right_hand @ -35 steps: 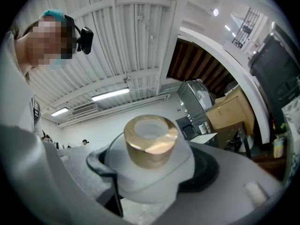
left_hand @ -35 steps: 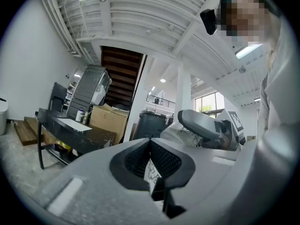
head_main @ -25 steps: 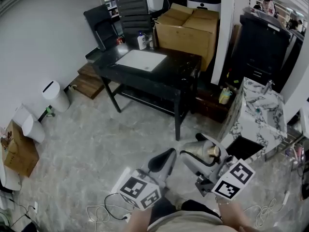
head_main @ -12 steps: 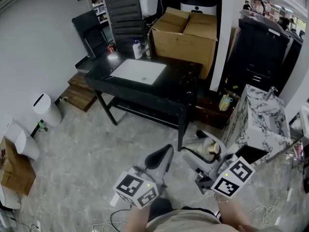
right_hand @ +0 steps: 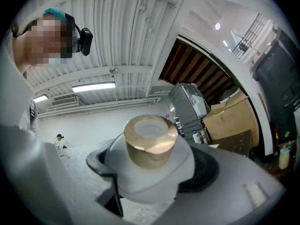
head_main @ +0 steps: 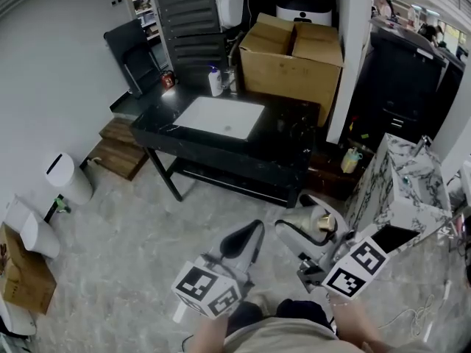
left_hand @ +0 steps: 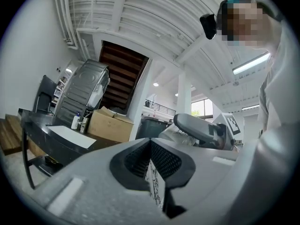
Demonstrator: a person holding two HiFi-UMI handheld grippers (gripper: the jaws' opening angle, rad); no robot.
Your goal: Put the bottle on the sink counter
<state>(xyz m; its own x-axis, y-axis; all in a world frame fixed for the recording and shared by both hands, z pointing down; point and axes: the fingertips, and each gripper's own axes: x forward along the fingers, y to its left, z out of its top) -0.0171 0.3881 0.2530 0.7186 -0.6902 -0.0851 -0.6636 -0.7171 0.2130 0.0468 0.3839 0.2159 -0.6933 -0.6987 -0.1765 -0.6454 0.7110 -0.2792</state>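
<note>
Pinching the bottle [right_hand: 151,168] between the jaws of the right gripper [head_main: 291,213]: pale, rounded body, topped by a gold-coloured cap [right_hand: 150,142] with a whitish centre, cap end facing the gripper's own camera. Carrying it in the air above the grey floor [head_main: 132,241], low in the head view and just ahead of the person's body, well apart from the black counter [head_main: 287,134] and its white sink [head_main: 222,116]. Pointing the right gripper's jaws up and to the left in the head view, with the marker cube [head_main: 355,271] nearest the person. Passing near a marble-patterned unit [head_main: 401,190] on the right. Pressing the jaws of the left gripper [head_main: 254,230] together on nothing, just beside the right gripper, tips aiming toward the counter.
</note>
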